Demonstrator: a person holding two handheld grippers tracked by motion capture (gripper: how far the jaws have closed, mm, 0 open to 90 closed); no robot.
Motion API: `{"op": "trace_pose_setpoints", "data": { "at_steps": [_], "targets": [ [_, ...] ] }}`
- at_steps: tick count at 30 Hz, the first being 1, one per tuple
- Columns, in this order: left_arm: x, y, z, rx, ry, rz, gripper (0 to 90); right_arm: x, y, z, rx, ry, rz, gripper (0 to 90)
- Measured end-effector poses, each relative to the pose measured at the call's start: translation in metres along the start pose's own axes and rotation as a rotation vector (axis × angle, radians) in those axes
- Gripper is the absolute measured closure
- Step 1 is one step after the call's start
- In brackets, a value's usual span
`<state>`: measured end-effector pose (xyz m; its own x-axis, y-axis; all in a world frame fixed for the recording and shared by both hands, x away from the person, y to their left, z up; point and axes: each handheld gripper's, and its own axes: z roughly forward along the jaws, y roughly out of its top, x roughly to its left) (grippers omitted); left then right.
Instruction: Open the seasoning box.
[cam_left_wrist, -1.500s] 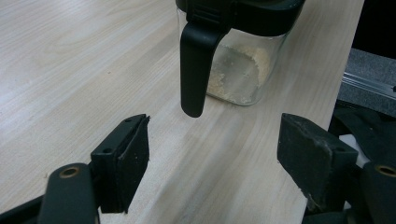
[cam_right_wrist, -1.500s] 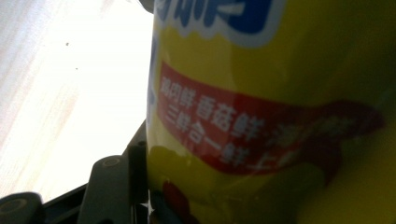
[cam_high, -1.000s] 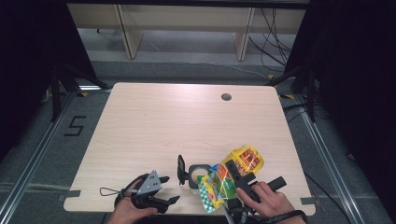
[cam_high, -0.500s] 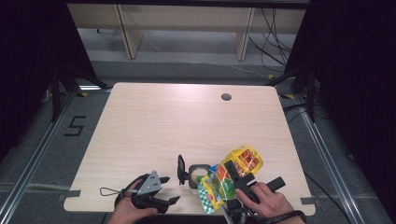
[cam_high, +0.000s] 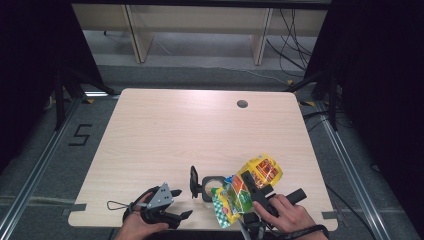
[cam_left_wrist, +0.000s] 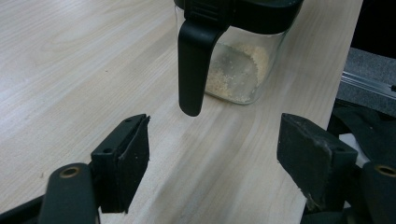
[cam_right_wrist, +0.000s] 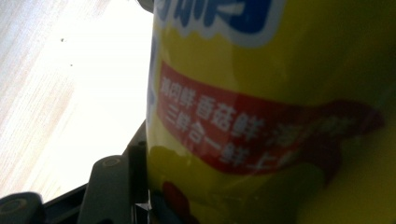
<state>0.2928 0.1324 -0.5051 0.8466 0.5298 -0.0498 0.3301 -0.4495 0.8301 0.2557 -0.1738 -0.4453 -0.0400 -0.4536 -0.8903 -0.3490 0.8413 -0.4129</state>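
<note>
Over the glass jar (cam_high: 212, 187), soft, crinkly yellow seasoning packet (cam_high: 260, 172) clamped mid-body by right gripper (cam_high: 250, 187); left gripper (cam_left_wrist: 212, 154) agape.

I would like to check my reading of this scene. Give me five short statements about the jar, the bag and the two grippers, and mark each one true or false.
1. The right gripper holds a yellow bag. True.
2. The jar is full to the brim. False: in the left gripper view, pale grains lie low against one side of the bottom.
3. The left gripper is shut on the jar's handle. False: its jaws stand wide apart with nothing between them, and the handle hangs beyond them.
4. The jar has clear walls and a black lid. True.
5. The bag lies flat at the far edge of the table. False: it is held up near the front edge, beside the jar.
</note>
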Motion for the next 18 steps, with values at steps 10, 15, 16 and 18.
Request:
{"op": "trace_pose_setpoints", "data": {
  "at_steps": [10, 15, 16, 18],
  "targets": [
    [-0.0006, -0.0001, -0.0006, 0.001, -0.003, -0.002, 25.1, 0.0047, 0.0071, 0.0026, -0.010, 0.004, -0.012, 43.9],
    [0.0006, -0.0003, -0.0005, 0.008, 0.004, 0.009, 25.1, 0.0032, 0.0046, 0.0006, 0.005, -0.014, -0.007, 44.1],
    [0.0005, -0.0002, -0.0007, 0.010, 0.003, 0.011, 25.1, 0.0035, 0.0048, 0.0008, 0.006, -0.011, -0.020, 44.1],
    [0.0003, 0.0005, 0.0001, 0.000, 0.001, 0.004, 25.1, 0.0038, 0.0050, 0.0016, -0.001, -0.010, -0.033, 44.1]
  ]
}}
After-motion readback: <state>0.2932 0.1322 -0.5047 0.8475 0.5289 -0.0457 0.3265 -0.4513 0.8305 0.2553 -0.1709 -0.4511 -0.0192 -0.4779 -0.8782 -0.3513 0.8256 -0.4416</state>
